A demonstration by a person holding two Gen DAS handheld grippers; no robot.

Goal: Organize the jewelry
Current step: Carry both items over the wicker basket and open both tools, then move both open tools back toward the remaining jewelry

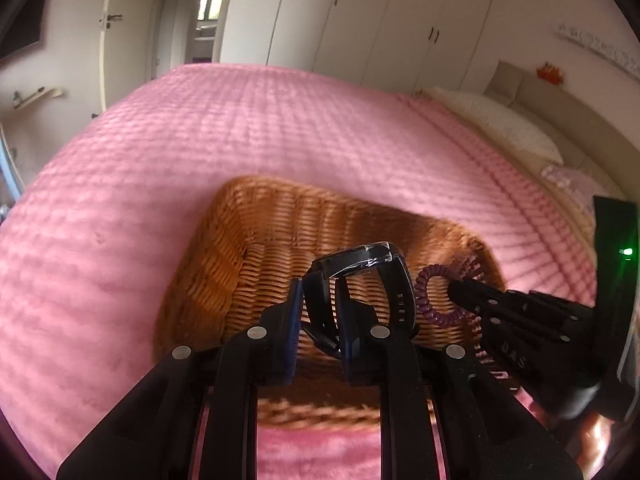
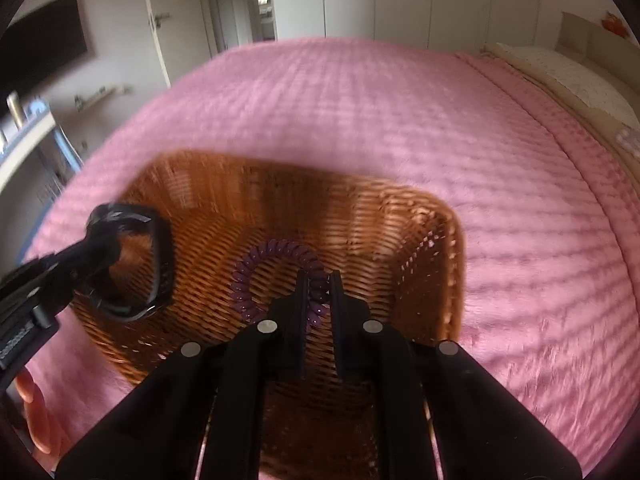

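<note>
Left gripper point(image 1: 318, 300) clamped on black watch point(image 1: 356, 264) strap, held over left half of wicker basket point(image 1: 224, 248); basket sits on pink bedspread point(image 1: 200, 140), visible floor bare weave, though near part is hidden behind both tools; right gripper point(image 2: 319, 280) pinching purple spiral band point(image 2: 276, 252), narrow gap, over basket's right half; white pillow point(image 1: 500, 124) far right.

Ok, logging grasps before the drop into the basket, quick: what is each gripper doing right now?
Left gripper: shut on the black watch, over the wicker basket.
Right gripper: shut on the purple spiral hair tie, over the same basket.
</note>
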